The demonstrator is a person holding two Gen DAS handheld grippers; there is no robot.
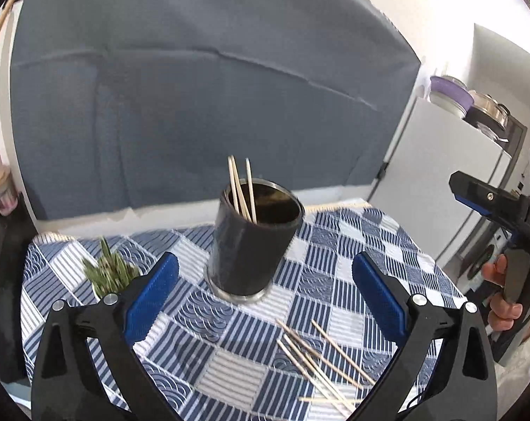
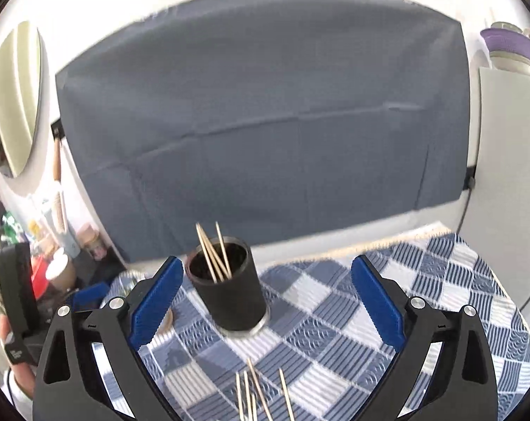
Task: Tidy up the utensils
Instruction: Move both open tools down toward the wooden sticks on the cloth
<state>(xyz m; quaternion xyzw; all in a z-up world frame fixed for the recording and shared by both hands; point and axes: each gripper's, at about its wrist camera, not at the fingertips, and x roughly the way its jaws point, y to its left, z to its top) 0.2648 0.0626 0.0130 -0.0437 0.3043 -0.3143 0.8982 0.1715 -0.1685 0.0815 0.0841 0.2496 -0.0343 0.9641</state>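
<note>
Blue-checked tablecloth (image 1: pixel 321 245), grey backdrop (image 1: pixel 194 87) behind.

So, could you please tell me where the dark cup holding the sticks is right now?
The dark cup stands upright on the checked tablecloth, mid-table in both wrist views, with the small green plant to its left and loose wooden sticks lying nearer the cameras.

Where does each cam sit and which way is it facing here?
Left wrist: on the left gripper, open, looking forward and down over the checked tablecloth at the dark cup; the right gripper's handle and the person's right hand show at the right edge.
Right wrist: on the right gripper, open, facing the same cup from further right; left hand at left edge.
Shared: cup, skewers inside it, loose skewers, tablecloth, grey backdrop.
</note>
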